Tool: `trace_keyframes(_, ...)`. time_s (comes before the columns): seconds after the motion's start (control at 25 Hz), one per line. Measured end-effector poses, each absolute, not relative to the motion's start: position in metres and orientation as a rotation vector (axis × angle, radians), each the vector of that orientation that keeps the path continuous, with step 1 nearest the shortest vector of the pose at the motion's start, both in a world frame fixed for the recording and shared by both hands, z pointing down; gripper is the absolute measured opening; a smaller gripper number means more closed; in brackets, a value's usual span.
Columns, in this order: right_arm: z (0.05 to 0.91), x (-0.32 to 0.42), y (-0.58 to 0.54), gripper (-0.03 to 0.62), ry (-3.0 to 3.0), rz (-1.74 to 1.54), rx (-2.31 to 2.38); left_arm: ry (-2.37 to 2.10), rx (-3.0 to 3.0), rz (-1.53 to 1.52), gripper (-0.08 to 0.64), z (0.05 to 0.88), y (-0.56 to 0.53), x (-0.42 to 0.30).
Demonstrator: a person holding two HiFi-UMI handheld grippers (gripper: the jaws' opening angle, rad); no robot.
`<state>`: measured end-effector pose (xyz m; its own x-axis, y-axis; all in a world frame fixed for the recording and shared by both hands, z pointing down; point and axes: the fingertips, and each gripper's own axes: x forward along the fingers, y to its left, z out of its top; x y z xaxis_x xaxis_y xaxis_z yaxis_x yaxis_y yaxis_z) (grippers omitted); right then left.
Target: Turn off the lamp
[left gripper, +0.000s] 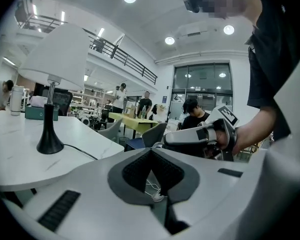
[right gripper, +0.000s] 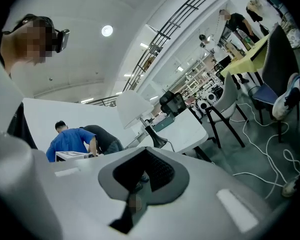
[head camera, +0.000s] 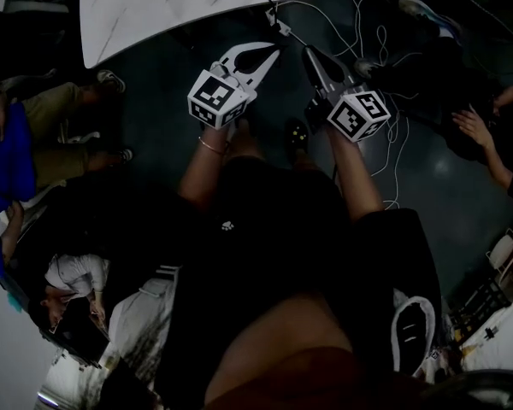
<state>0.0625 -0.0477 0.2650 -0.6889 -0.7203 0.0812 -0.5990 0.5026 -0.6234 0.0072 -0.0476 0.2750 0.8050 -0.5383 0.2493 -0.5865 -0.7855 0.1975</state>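
White-shaded lamp [left gripper: 57,59] is seen upright on bench [left gripper: 15,164], ahead-left of nearer left gripper [left gripper: 151,156]; both grippers' jaws are clenched, empty.

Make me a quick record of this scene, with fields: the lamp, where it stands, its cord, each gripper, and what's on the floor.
lamp: white shade, black base, upright
stands on: white table
lit or off: cannot tell
cord: black, runs from the base across the tabletop
left gripper: shut, empty, apart from the lamp
right gripper: shut, empty, beside the left gripper
floor: loose white cables on the dark surface
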Motion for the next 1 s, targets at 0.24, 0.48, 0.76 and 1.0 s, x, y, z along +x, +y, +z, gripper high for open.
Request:
trace_keyframes(0.24,0.236,0.064,-0.046,0.0,2.577,-0.89,-1.068,-0.862,2.765,0.251,0.006,0.254,-0.045,0.017)
trace_keyframes(0.48,0.21,0.063,-0.039,0.0,2.621,-0.825,-0.986,-0.874,2.792,0.229,0.006,0.231,-0.042,0.026)
trace_keyframes(0.76,0.193,0.065,-0.03,0.0,2.679,-0.772,-0.925,-0.895,2.825,0.193,0.006,0.212,-0.033,0.036)
trace_keyframes(1.0,0.177,0.066,-0.027,0.0,2.705,-0.725,-0.875,-0.918,2.862,0.181,0.006,0.197,-0.026,0.039)
